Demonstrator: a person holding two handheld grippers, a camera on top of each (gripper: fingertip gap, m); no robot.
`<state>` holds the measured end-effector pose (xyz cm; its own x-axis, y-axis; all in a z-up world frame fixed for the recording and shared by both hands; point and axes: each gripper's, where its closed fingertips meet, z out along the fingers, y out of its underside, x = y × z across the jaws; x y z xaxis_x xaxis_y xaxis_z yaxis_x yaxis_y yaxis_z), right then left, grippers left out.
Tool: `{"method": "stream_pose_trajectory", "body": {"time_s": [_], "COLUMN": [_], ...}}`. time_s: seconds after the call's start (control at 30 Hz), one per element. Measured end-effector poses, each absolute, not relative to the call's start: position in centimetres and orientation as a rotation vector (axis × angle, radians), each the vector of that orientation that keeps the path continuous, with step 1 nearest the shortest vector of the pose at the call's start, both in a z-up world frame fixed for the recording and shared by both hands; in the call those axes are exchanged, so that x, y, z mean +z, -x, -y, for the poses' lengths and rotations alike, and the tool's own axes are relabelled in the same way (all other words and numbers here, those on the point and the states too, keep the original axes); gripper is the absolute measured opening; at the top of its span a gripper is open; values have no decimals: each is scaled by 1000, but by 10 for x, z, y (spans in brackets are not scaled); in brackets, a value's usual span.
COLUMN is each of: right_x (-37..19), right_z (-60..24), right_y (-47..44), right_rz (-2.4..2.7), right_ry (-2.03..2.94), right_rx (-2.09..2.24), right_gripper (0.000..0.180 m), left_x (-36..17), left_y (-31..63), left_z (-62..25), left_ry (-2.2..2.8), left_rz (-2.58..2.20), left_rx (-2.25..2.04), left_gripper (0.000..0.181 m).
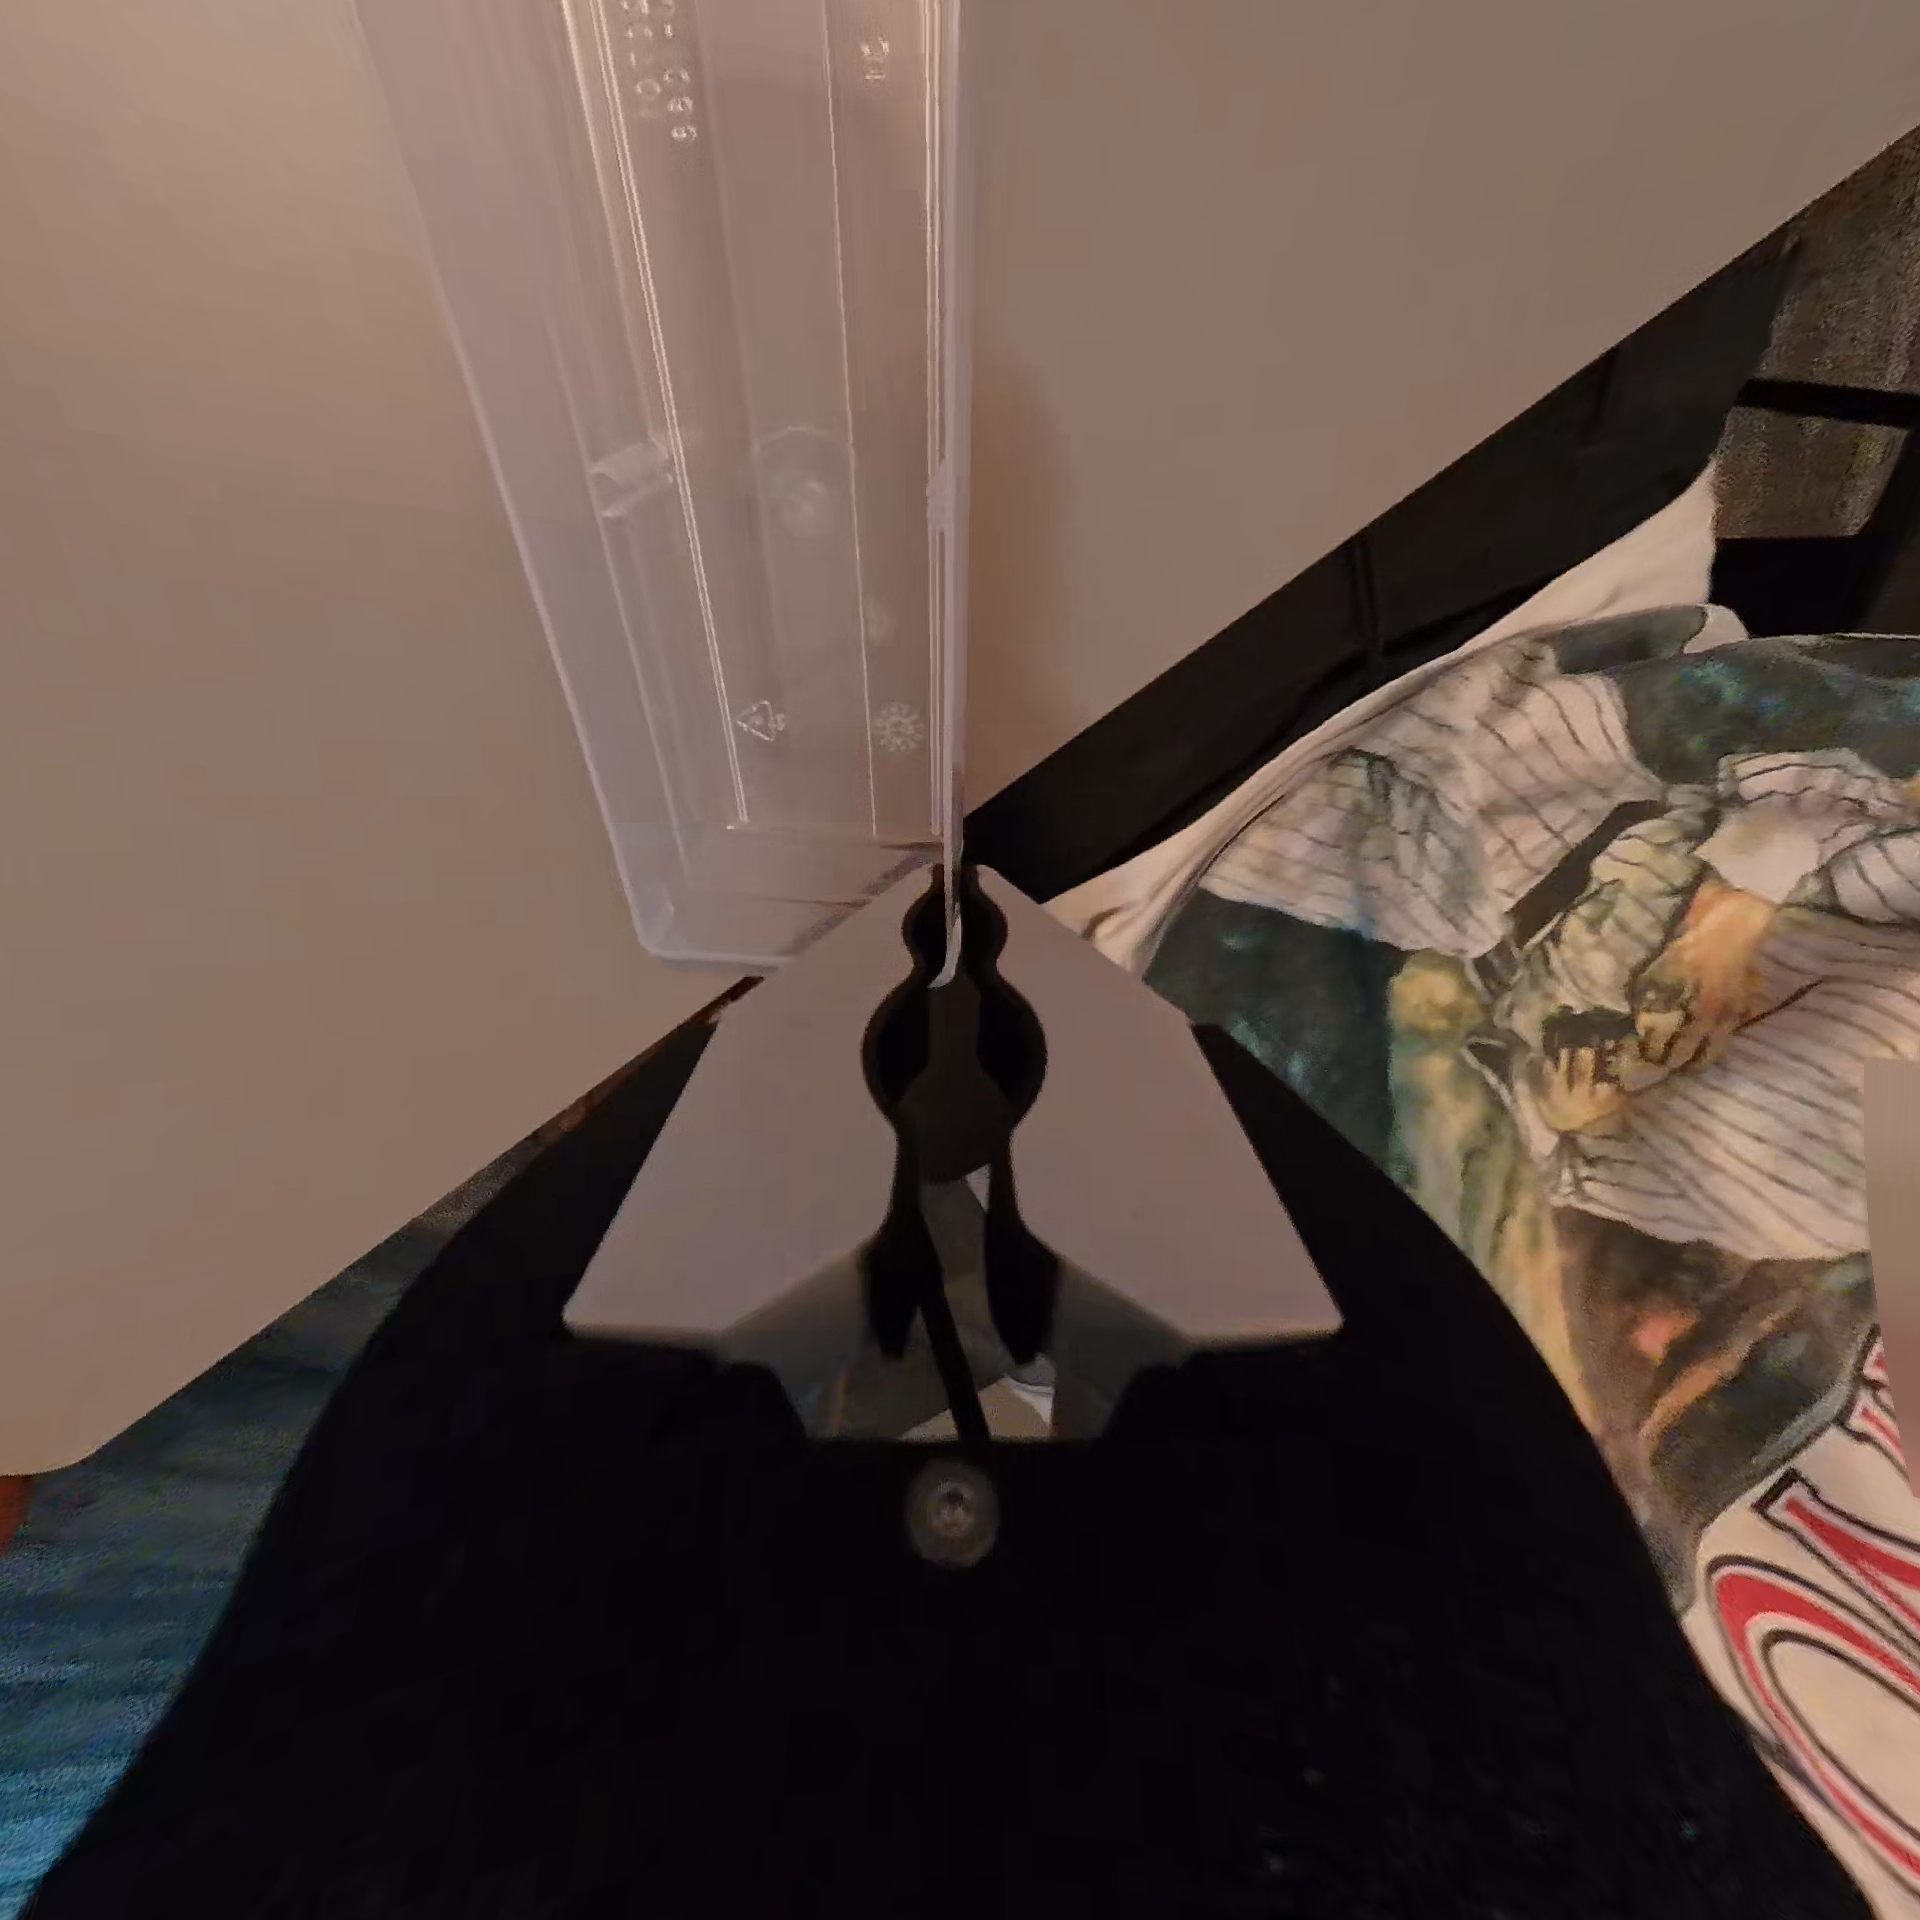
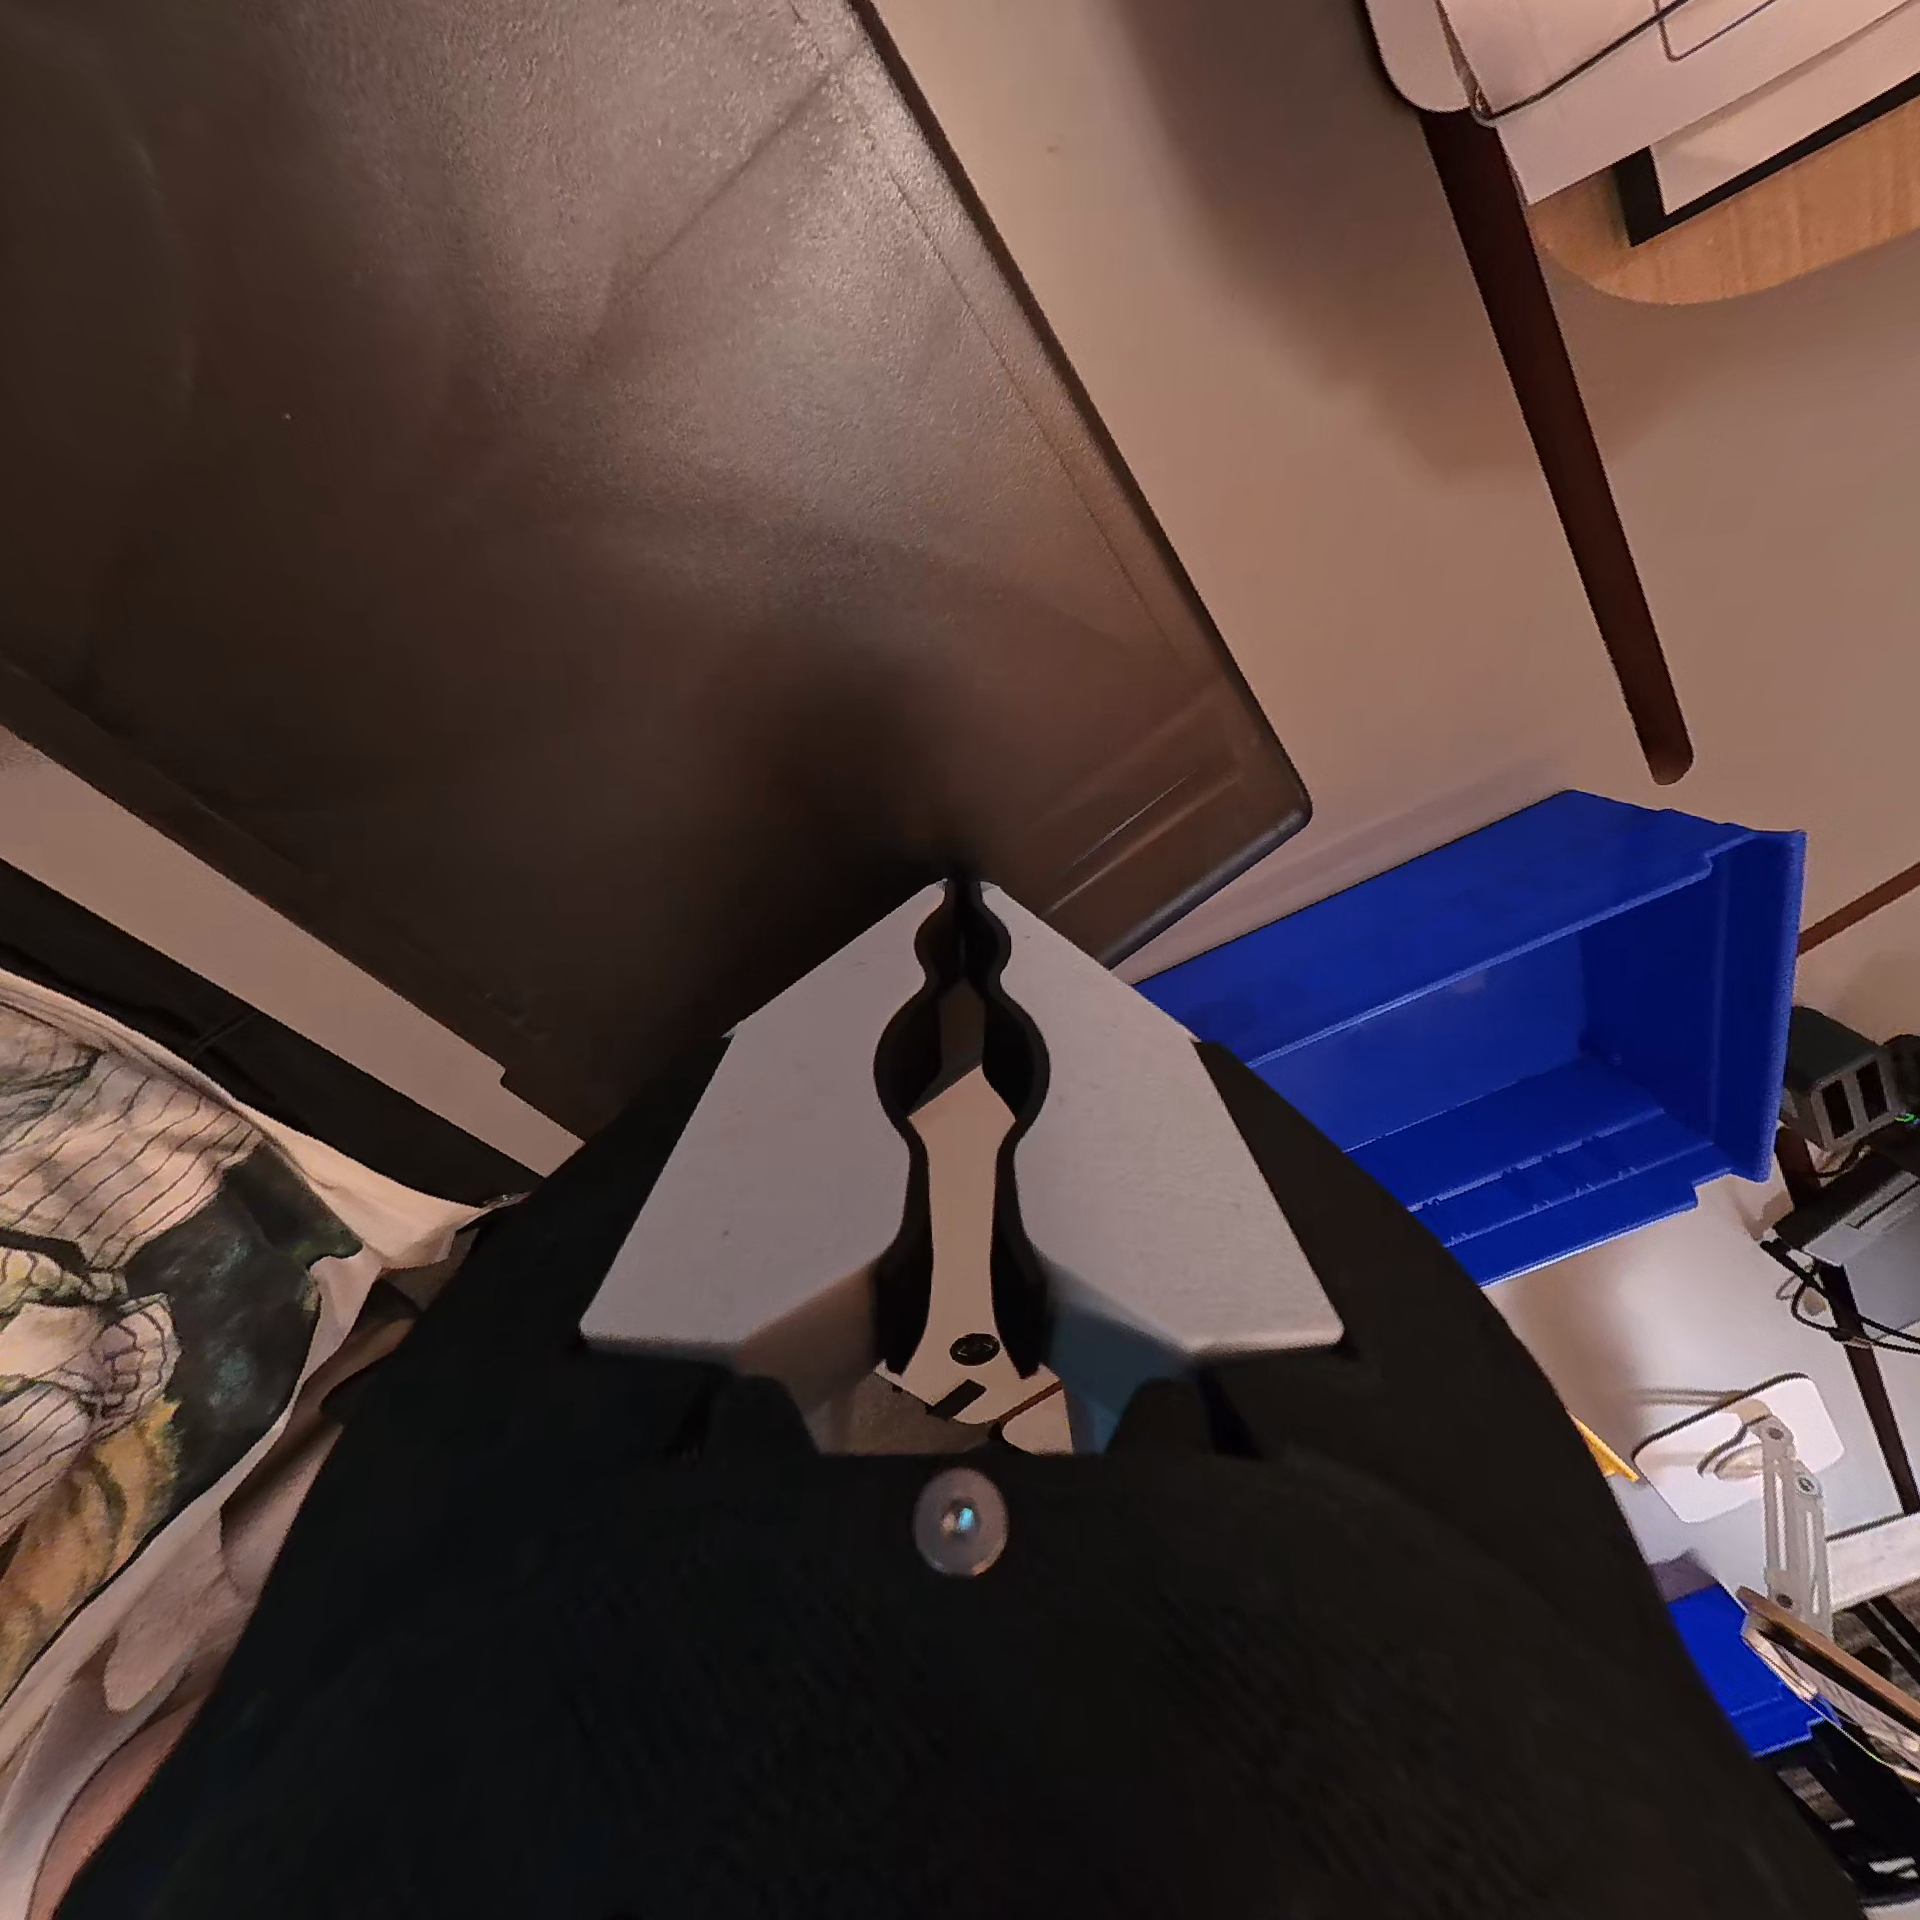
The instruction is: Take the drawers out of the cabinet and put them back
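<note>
In the left wrist view, a clear plastic drawer (image 1: 727, 468) stretches away from me over the white table (image 1: 208, 623). My left gripper (image 1: 951, 883) is shut on the thin edge of the drawer's near end. In the right wrist view, the dark brown cabinet (image 2: 571, 468) fills the upper left, seen from above. My right gripper (image 2: 961, 894) is shut, its tips at the cabinet's near edge; I cannot tell whether they grip it. The cabinet's drawer slots are hidden.
A blue plastic bin (image 2: 1507, 1039) lies on its side to the right of the cabinet. A dark chair leg (image 2: 1558, 416) stands behind. A person's printed shirt (image 1: 1558, 935) is near the table edge. Cables and small devices (image 2: 1849, 1247) lie at the right.
</note>
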<state>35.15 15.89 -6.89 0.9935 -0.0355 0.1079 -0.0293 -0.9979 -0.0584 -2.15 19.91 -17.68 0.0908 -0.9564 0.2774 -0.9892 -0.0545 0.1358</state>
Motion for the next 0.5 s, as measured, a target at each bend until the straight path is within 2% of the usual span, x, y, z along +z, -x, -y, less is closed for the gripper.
{"method": "stream_pose_trajectory", "body": {"time_s": [0.5], "right_x": [-69], "right_z": [-158], "right_y": [-352], "right_rz": [-40], "right_ry": [3108], "right_rx": [-242], "right_gripper": [0], "left_x": [-189], "left_y": [-49], "left_z": [-178], "left_ry": [-2311], "left_rz": [1819], "left_rx": [29], "left_gripper": [0]}}
